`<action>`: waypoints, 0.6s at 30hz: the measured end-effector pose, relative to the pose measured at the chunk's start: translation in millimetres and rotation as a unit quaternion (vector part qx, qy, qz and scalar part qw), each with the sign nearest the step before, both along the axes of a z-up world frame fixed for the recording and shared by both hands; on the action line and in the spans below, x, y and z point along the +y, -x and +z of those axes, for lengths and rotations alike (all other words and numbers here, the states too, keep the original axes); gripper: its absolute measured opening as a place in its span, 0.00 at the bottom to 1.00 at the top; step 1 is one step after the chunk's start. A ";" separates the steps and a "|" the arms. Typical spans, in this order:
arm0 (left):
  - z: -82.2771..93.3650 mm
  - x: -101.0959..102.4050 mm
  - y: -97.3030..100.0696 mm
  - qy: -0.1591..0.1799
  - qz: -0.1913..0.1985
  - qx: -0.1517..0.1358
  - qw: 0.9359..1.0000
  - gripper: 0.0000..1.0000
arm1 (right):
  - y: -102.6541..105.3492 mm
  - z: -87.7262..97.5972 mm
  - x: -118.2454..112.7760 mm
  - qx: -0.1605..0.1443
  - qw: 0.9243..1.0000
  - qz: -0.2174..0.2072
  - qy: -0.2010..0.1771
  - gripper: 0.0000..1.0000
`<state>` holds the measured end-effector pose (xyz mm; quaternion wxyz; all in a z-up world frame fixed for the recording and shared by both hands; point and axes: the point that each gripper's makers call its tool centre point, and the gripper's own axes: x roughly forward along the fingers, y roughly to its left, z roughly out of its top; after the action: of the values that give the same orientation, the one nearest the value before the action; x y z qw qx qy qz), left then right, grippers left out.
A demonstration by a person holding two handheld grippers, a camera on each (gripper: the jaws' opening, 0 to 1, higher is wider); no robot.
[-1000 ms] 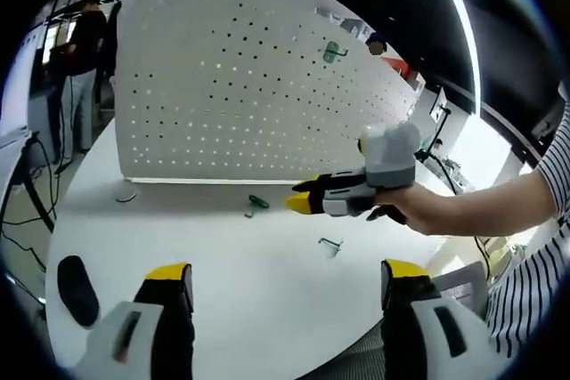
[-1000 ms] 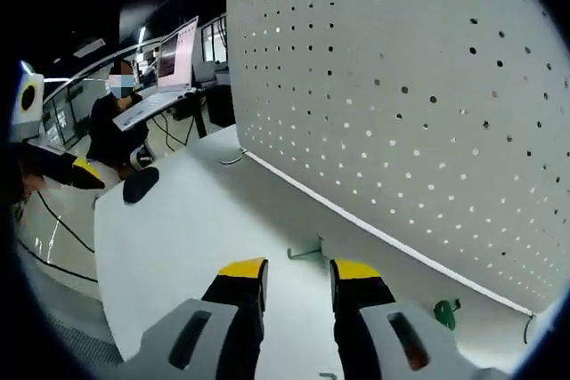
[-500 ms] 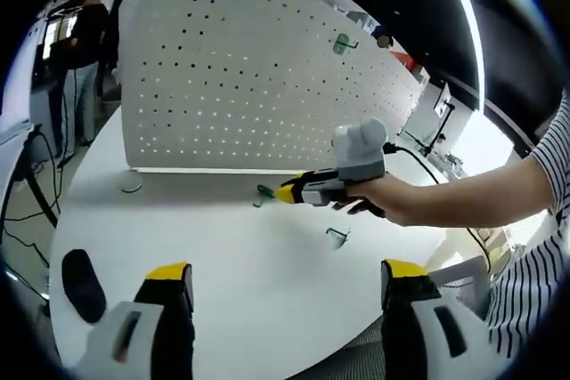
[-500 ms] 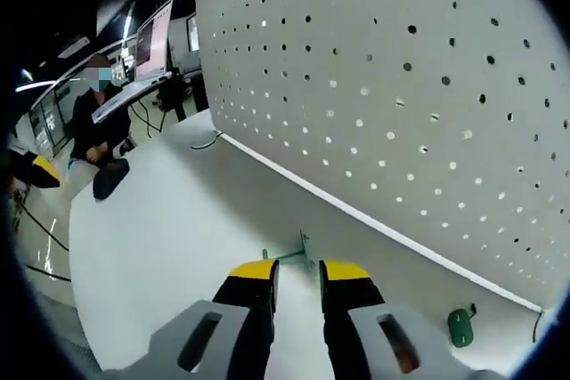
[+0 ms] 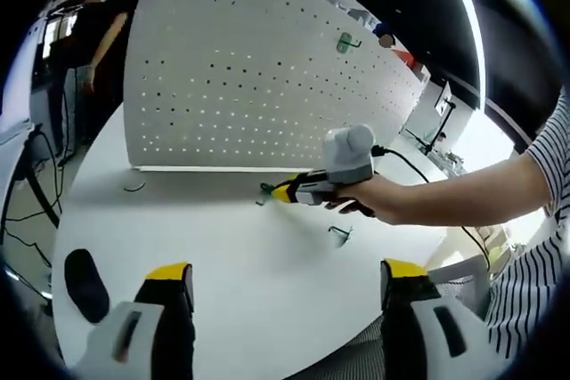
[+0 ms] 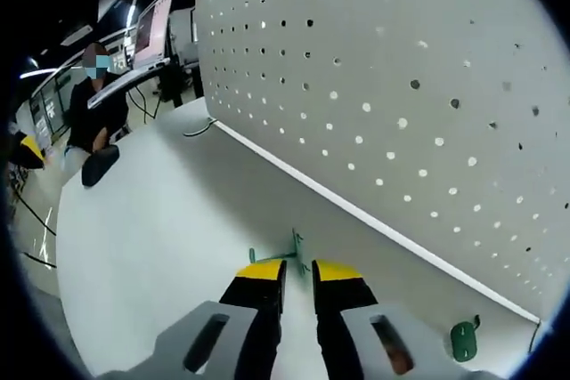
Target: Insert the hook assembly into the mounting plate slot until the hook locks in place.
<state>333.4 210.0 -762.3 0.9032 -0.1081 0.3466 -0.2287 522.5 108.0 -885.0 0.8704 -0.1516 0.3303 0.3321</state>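
Thin green wire hook on table

Dark mouse, open laptop

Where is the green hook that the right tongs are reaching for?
In the right gripper view the green hook lies on the white table, just beyond the right tongs, near the pegboard.
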 end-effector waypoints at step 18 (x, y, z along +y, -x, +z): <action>-2.4 1.5 -2.8 0.003 0.009 0.005 1.000 0.87 | -2.9 -2.4 7.4 -0.015 0.999 0.031 0.018 0.02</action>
<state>336.3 211.5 -764.6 0.9030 -0.1154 0.3495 -0.2214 525.5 115.3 -887.4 0.8616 -0.1824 0.3182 0.3509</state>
